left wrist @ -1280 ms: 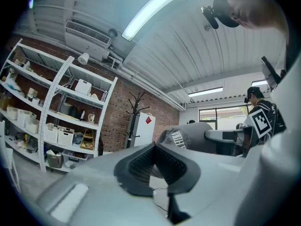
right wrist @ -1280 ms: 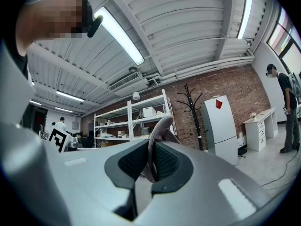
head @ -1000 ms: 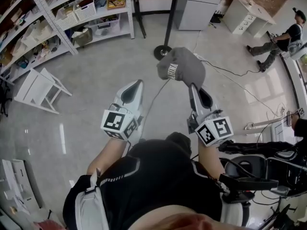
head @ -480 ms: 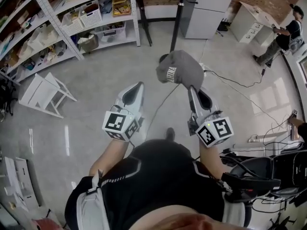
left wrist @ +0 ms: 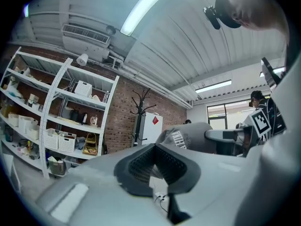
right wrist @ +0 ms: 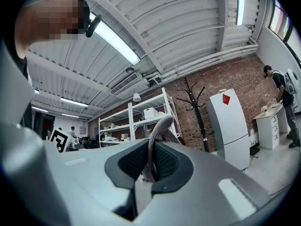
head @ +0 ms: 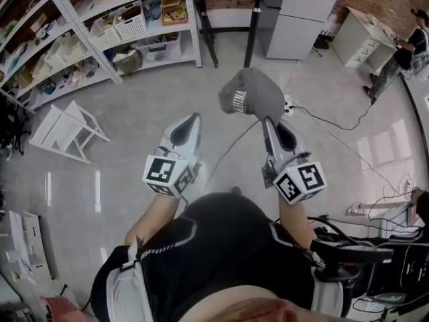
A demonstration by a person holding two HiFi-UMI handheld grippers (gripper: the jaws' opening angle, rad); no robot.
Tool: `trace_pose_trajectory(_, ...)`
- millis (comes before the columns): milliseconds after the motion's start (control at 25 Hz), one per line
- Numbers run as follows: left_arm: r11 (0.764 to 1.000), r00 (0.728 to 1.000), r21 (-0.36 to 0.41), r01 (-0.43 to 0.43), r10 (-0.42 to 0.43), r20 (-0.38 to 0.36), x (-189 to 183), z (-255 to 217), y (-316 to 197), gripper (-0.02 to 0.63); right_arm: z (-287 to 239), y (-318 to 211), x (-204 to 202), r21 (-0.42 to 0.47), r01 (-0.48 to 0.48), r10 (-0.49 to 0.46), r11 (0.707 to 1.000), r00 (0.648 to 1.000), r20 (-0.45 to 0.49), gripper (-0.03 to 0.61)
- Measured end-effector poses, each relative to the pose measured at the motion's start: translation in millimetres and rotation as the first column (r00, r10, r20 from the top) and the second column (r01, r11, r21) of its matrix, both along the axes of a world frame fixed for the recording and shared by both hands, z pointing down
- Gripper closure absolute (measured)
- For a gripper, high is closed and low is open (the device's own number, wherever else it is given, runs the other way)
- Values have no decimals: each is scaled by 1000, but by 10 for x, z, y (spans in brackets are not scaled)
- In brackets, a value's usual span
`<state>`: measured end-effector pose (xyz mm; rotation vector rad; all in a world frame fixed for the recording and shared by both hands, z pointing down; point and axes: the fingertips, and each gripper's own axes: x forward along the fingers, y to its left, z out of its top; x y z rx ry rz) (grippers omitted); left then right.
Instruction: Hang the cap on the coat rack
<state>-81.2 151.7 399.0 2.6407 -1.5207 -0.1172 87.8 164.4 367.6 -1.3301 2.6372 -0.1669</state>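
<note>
From above, your right gripper (head: 269, 122) pinches the grey cap (head: 253, 92) by its brim, with the coat rack (head: 254, 19) pole dead ahead beyond it. You have walked closer, and its base now hides behind the cap. Along the left gripper (left wrist: 154, 150), the jaws are pressed together, empty. Along the right, the brim stands upright between the pads, with the hooks up and to its right.
</note>
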Motion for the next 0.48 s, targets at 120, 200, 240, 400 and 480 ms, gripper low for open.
trace_pose_trajectory(120,1000,1000,-3,20,-20,4,143,1,-153,614,-12,-153,167,12,15,-15,1000,1000,16,551)
trace_pose_trajectory(200,1000,1000,-5,29,-29,8,258,1,-230,614,-14,-239,289,15,25,-26,1000,999,22,551)
trace_pose_trajectory(240,999,999,-5,32,-32,13,312,-3,-259,614,-11,-276,349,16,29,-29,999,999,26,551)
trace_pose_trajectory(400,999,998,2,51,-51,30,491,-33,-366,614,5,-402,551,17,52,-52,998,998,30,551)
trace_pose_trajectory(480,998,997,5,65,-65,35,547,-44,-413,614,15,-460,628,19,67,-68,998,997,33,551)
